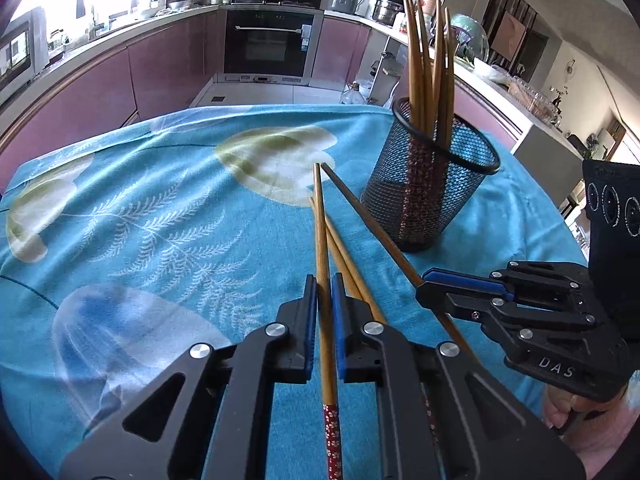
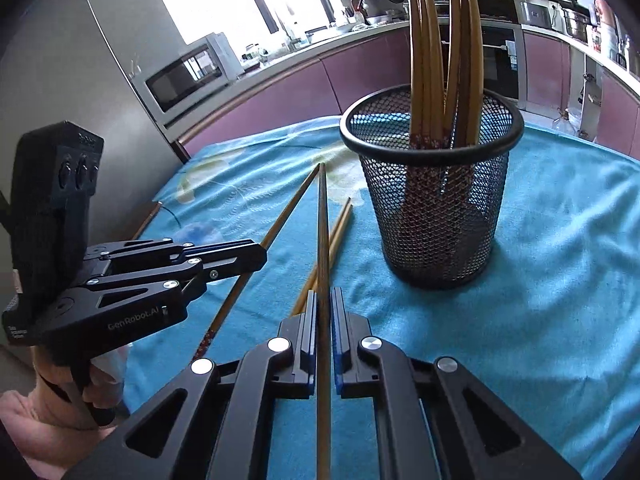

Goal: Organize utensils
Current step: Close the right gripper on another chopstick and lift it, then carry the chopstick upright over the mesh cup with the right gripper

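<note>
A blue patterned cloth (image 1: 140,208) is covering the table, with purple kitchen cabinets (image 1: 100,92) curving behind. The left gripper (image 1: 324,284) is pinching one chopstick (image 1: 322,240); the right gripper (image 2: 324,300) is clamping a darker chopstick (image 2: 322,232). Two loose chopsticks (image 2: 340,224) are lying between, and beyond them a mesh holder (image 2: 432,216) is standing, holding more upright.

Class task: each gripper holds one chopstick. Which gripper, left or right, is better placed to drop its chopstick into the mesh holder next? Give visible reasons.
Probably the right gripper. Its dark chopstick points beside the mesh holder, which stands close ahead. The left gripper, holding the lighter chopstick, sits farther across the cloth.
</note>
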The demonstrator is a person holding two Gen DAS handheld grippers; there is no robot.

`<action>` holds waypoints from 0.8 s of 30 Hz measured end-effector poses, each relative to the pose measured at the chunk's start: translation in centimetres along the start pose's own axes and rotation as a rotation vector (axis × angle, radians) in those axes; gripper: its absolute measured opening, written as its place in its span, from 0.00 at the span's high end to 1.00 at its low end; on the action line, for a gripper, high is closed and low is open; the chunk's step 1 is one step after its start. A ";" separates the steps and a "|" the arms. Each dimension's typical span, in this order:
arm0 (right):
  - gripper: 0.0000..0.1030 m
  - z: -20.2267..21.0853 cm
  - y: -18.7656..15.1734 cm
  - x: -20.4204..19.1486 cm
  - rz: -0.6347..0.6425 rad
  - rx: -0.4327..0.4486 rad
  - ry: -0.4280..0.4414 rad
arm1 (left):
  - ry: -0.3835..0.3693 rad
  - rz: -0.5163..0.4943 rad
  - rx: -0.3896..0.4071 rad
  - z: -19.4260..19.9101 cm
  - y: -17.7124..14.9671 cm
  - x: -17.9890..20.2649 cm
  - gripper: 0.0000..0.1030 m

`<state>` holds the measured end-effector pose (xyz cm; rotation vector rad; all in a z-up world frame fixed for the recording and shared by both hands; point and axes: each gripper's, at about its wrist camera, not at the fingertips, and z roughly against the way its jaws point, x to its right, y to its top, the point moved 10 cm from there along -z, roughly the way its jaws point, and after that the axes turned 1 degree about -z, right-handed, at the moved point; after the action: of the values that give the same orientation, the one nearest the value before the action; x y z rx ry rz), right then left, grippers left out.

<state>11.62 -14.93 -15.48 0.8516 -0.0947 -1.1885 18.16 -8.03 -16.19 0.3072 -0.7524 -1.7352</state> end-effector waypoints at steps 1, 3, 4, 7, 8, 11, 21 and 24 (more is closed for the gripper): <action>0.95 0.3 0.1 -0.2 0.001 0.006 0.008 | -0.004 -0.001 0.006 0.4 0.1 0.1 0.92; 0.95 0.9 0.2 -0.4 -0.002 0.017 0.023 | -0.009 -0.003 0.018 1.1 0.2 0.3 0.92; 0.95 1.2 0.2 -0.5 -0.003 0.021 0.034 | -0.021 -0.002 0.022 1.4 0.3 0.5 0.92; 0.95 2.0 0.3 -0.6 -0.004 0.036 0.050 | -0.044 0.000 0.035 2.3 0.5 0.8 0.92; 0.95 2.2 0.4 -0.6 -0.004 0.041 0.051 | -0.049 0.001 0.040 2.6 0.5 0.9 0.92; 0.95 2.8 0.4 -0.7 -0.013 0.047 0.078 | -0.061 -0.001 0.051 3.3 0.6 1.0 0.92; 0.95 4.9 0.9 -0.5 -0.034 0.094 0.123 | -0.099 -0.011 0.102 6.1 1.6 1.8 0.92; 0.95 5.7 1.4 -0.4 -0.037 0.117 0.132 | -0.129 -0.013 0.125 7.3 2.1 2.2 0.92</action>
<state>9.74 -17.51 -10.52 1.0365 -0.0415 -1.1672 15.00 -8.03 -8.97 0.2875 -0.9563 -1.7363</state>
